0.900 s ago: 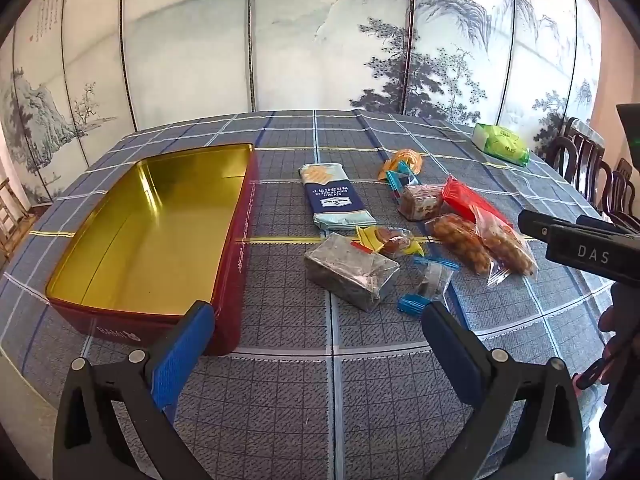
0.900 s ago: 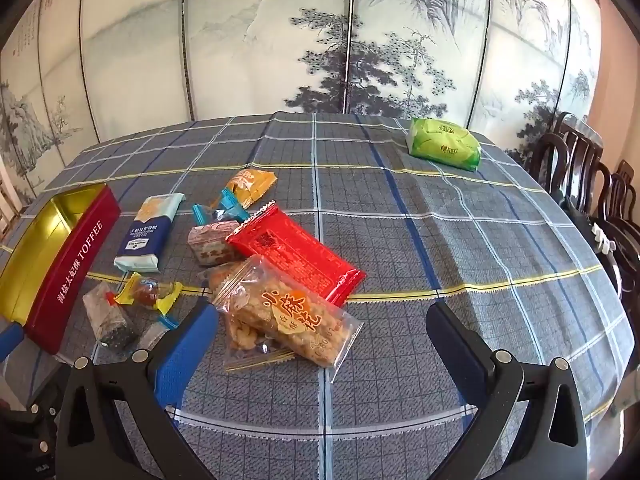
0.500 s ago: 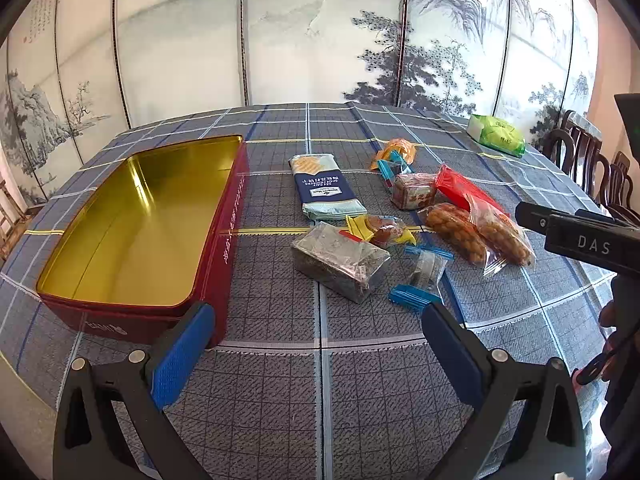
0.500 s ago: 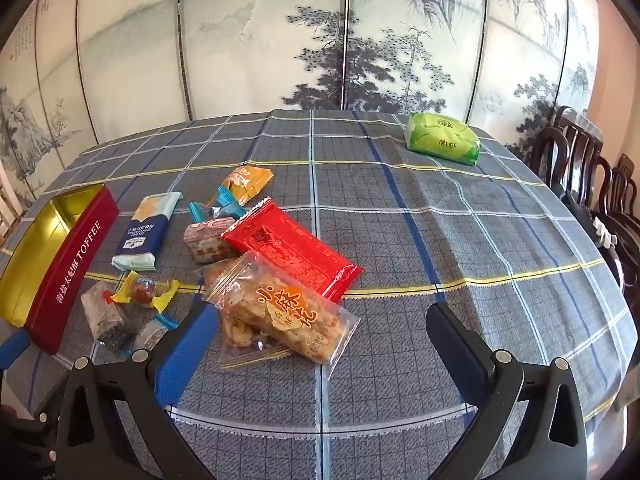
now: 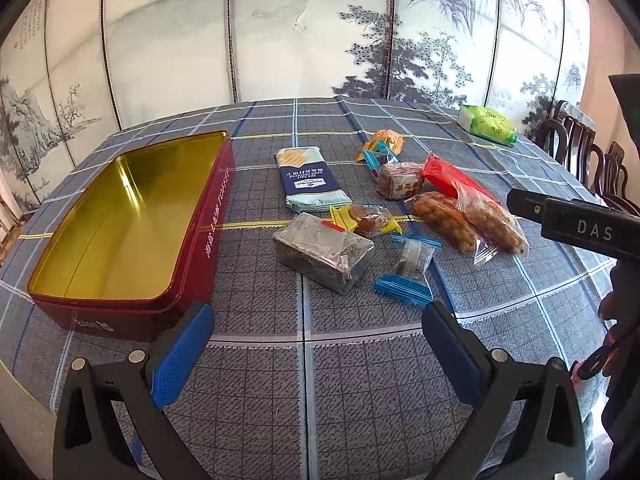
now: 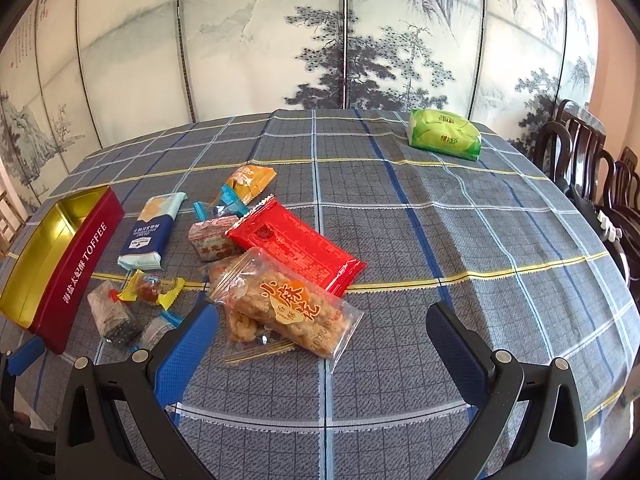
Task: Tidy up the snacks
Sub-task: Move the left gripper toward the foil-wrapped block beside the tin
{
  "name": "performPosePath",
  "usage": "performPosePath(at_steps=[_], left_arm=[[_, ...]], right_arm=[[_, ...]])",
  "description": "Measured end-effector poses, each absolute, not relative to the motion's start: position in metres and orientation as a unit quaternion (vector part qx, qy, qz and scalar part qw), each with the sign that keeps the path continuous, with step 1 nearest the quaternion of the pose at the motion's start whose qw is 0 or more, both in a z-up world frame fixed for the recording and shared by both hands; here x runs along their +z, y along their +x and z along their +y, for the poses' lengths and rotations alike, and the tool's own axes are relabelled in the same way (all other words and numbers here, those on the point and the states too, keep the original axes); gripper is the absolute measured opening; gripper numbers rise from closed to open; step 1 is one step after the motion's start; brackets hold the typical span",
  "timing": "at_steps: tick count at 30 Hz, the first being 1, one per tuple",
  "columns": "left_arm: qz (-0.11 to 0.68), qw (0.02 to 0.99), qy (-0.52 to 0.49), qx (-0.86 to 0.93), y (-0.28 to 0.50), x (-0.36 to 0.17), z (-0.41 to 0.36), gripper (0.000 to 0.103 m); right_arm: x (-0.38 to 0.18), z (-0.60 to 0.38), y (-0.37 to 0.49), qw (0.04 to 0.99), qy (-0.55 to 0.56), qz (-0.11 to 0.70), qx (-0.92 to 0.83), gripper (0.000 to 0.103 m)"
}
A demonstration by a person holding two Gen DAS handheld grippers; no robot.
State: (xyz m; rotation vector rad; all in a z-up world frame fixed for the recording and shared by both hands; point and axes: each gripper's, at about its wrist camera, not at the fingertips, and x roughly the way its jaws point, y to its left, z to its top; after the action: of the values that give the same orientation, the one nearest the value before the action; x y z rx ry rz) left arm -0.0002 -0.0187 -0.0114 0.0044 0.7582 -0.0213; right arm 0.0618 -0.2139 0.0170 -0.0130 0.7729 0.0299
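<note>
An open red toffee tin (image 5: 120, 224) with a gold inside lies empty at the left; it also shows in the right wrist view (image 6: 60, 256). Snacks lie scattered beside it: a grey wrapped block (image 5: 324, 258), a blue cracker pack (image 5: 310, 180), a yellow-wrapped candy (image 5: 366, 218), a blue-ended candy (image 5: 410, 266), clear bags of fried twists (image 6: 284, 300), a red pack (image 6: 296, 248), an orange pack (image 6: 250, 178). My left gripper (image 5: 316, 344) is open and empty, in front of the grey block. My right gripper (image 6: 322, 344) is open and empty, just before the twist bag.
A green tissue pack (image 6: 444, 134) lies at the far right of the checked tablecloth (image 6: 460, 240). Dark wooden chairs (image 6: 592, 168) stand at the right edge. A painted folding screen (image 6: 320, 40) stands behind the table. The right gripper's body (image 5: 576, 228) shows in the left wrist view.
Both grippers have drifted slightly toward the snacks, so the tin and packs look a little nearer. Nothing on the table has moved; both stay open.
</note>
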Motion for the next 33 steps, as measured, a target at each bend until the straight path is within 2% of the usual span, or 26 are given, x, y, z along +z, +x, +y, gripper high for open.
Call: performPosePath(at_steps=[17,33], left_arm=[[0.356,0.934,0.012,-0.019,-0.0020,-0.0115,-0.0240,0.102],[0.381,0.924,0.010,-0.020,-0.0013,-0.0143,-0.0231,0.102]], right_arm=[[0.0130,-0.2114,0.0593,0.923,-0.005,0.384,0.015,0.103],[0.0128,-0.2138,0.0570,0.923,-0.001,0.385,0.016,0.103]])
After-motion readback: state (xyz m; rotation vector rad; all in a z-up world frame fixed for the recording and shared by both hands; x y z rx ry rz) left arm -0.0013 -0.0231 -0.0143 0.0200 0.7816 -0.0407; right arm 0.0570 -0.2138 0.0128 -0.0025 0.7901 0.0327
